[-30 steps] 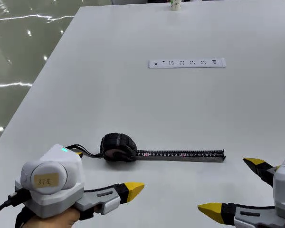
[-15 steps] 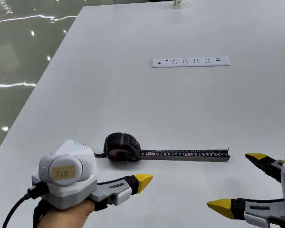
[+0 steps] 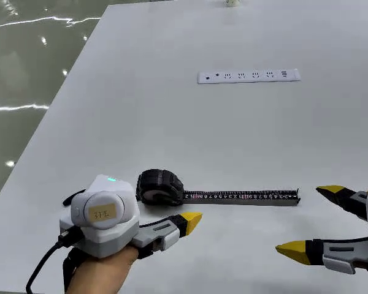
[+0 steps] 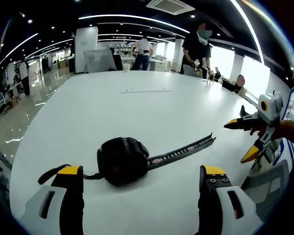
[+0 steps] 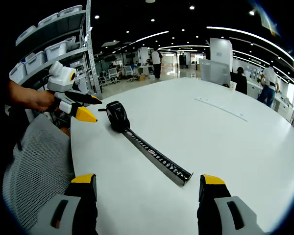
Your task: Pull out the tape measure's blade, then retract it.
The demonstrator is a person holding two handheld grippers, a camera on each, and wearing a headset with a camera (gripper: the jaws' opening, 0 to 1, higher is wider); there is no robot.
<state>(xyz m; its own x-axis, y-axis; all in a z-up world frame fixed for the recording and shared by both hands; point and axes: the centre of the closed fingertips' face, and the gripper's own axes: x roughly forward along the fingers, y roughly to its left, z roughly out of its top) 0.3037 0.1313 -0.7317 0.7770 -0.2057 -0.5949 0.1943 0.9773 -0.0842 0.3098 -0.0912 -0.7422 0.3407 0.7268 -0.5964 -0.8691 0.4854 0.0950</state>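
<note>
A black tape measure (image 3: 161, 187) lies on the white table (image 3: 172, 110). Its dark blade (image 3: 242, 196) is pulled out flat to the right. My left gripper (image 3: 162, 205) is open just in front of the case, and its near yellow fingertip (image 3: 192, 219) lies below the start of the blade. In the left gripper view the case (image 4: 122, 160) sits between the spread jaws without touching them. My right gripper (image 3: 311, 220) is open, a little right of the blade's end hook (image 5: 186, 176), and holds nothing.
A white power strip (image 3: 248, 76) lies flat farther back on the table. The table's left edge (image 3: 67, 92) drops to a glossy floor. People stand in the background beyond the far end, in the left gripper view.
My left gripper has moved forward and right, closer to the tape measure's case. The right gripper has stayed near the blade's end. The tape measure has not moved.
</note>
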